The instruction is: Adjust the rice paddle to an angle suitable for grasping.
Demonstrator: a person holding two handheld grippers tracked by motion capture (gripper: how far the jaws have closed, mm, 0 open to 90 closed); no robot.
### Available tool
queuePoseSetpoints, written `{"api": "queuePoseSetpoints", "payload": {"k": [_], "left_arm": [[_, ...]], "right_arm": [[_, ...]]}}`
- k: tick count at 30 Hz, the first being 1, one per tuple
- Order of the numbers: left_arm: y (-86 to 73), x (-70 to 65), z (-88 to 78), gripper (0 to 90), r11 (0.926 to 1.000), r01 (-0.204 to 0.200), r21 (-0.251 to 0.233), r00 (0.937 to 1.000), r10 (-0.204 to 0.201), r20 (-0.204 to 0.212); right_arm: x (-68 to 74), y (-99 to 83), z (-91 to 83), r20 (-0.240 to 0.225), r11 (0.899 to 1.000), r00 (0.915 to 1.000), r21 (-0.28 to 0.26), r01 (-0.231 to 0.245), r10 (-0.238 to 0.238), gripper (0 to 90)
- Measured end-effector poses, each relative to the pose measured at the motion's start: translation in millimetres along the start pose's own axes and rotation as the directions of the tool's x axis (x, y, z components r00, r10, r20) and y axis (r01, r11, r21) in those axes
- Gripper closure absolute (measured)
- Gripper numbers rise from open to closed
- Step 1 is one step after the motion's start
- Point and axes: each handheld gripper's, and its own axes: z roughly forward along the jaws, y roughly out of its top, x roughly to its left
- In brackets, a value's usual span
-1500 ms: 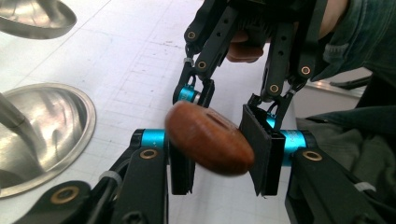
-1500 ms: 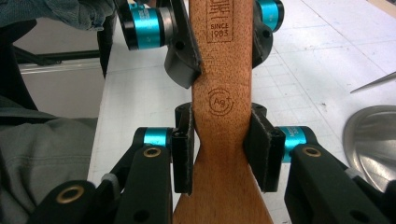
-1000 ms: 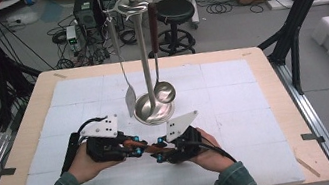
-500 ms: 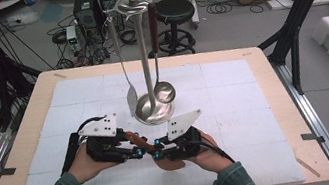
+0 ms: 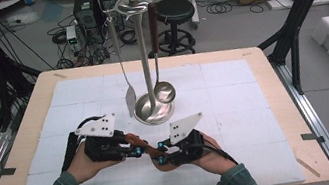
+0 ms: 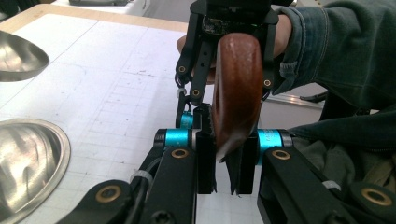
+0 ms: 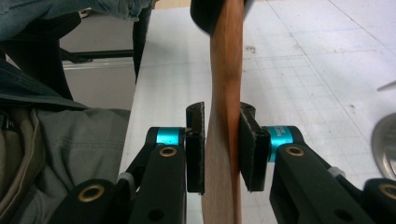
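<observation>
Low in the centre of the high view, the left gripper [image 5: 134, 151] and the right gripper [image 5: 160, 153] face each other just above the tabletop [image 5: 268, 120], and a brown wooden handle [image 5: 141, 146] bridges the gap between them. In the left gripper view that handle [image 6: 236, 93] comes straight at the camera, its rounded end sitting between the jaws, which have just been closing on it. Over in the right gripper view the handle [image 7: 224, 116] runs up the middle of the frame and the pads [image 7: 250, 144] press it from both sides; those jaws have just eased a touch wider, yet the clamp holds. Just above the hands in the high view stands the steel utensil stand [image 5: 153, 105], a ladle [image 5: 164, 91] and a spatula [image 5: 130, 100] hanging from it, blades near the round base.
</observation>
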Motion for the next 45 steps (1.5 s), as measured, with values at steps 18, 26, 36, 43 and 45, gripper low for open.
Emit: {"api": "queuePoseSetpoints", "payload": {"k": [18, 26, 36, 43, 45], "left_arm": [[2.6, 1.7, 6.4, 70.8, 0.9998, 0.021, 0.007, 0.9998, -0.021, -0.002], [1.9, 2.2, 10.4, 78.2, 1.0000, 0.007, 0.003, 1.0000, -0.007, -0.006], [2.8, 4.6, 4.9, 81.9, 0.9992, 0.012, -0.037, 0.9997, -0.013, -0.020], [2.7, 6.0, 0.5, 81.9, 0.9993, 0.009, -0.037, 0.9992, -0.011, -0.040], [2.4, 6.1, 0.2, 81.9, 0.9990, 0.017, -0.041, 0.9989, -0.019, -0.044]], "right_arm": [[-0.2, -3.2, 3.0, 0.013, 0.996, 0.9999, -0.087, -0.009, 0.010, 84.1], [-1.5, -2.8, 3.7, 0.020, 0.994, 0.9996, -0.104, -0.015, 0.018, 84.1], [-3.2, -4.4, 3.2, 0.000, 0.991, 0.9985, -0.119, -0.055, 0.055, 70.9], [-3.0, -10.5, -2.0, 0.030, 0.989, 0.9939, -0.103, -0.103, 0.106, 48.7], [-4.5, -14.1, -6.1, 0.049, 0.987, 0.9912, -0.109, -0.117, 0.123, 45.6]]}}
